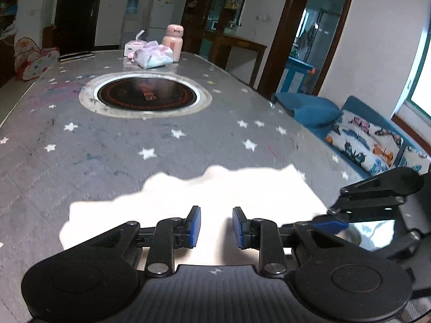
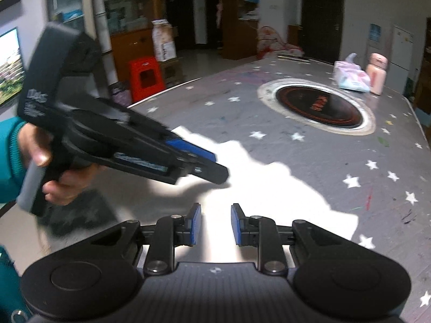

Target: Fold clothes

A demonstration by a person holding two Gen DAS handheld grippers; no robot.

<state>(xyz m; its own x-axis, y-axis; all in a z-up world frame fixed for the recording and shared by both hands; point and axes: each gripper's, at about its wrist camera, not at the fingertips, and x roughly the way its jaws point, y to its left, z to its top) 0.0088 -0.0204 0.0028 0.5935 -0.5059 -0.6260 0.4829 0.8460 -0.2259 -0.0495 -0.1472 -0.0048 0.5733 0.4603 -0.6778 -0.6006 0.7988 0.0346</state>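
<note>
The white cloth [image 1: 215,196] on the counter [image 1: 134,145] is overexposed, its folds unreadable. It lies beneath both the left gripper [image 1: 216,227] and right gripper [image 2: 216,224]; jaws slightly apart, gripping nothing.

Left gripper [image 1: 216,227] over a white cloth [image 1: 215,196], blue pads [image 1: 194,226] apart with a clear gap, nothing clamped between them; cloth detail blown out. Right gripper [image 1: 350,216] just to its right, over the cloth's right edge, state unclear from here. Grey star-print table [image 1: 161,145] beyond. Round black hob [image 1: 146,95] well ahead. Tissue packs [image 1: 150,55] and pink bottle [image 1: 173,42] at the far end. Blue sofa [image 1: 358,123] off right.
</note>
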